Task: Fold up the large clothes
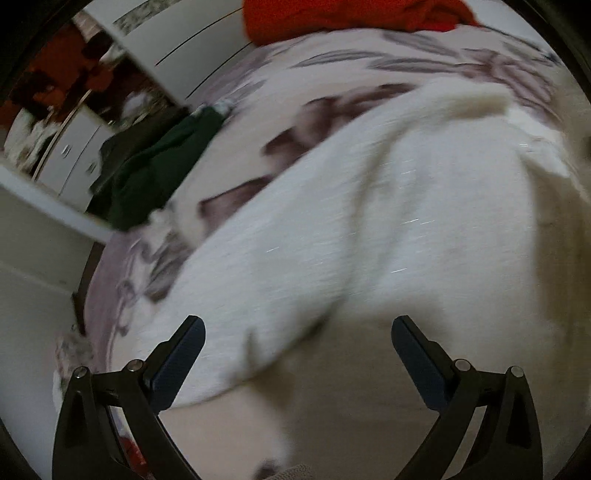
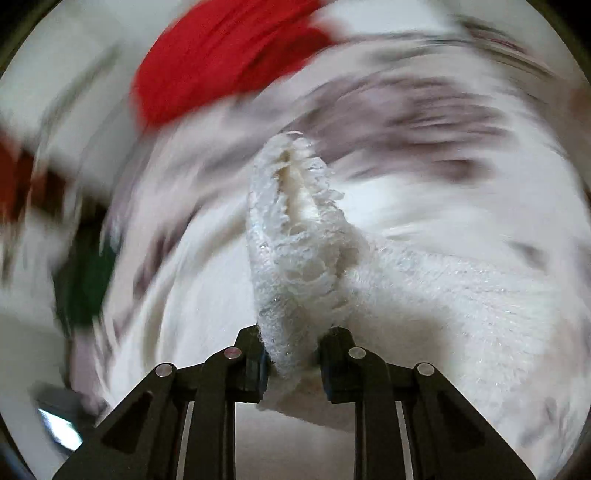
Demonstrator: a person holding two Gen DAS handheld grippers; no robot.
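Observation:
A large white knit garment (image 1: 369, 229) lies spread over a bed with a purple-patterned cover (image 1: 332, 70). My left gripper (image 1: 297, 336) hovers over the garment's near edge with its jaws wide apart and nothing between them. In the right wrist view my right gripper (image 2: 291, 354) is shut on a bunched fold of the same white knit (image 2: 295, 240), which stands up from between the pads and trails off to the right. Both views are smeared by motion.
A red garment (image 1: 351, 14) lies at the far side of the bed and shows as a red patch (image 2: 221, 55) in the right wrist view. A dark green garment (image 1: 155, 166) lies at the bed's left edge. White cabinets (image 1: 77, 155) stand beyond it.

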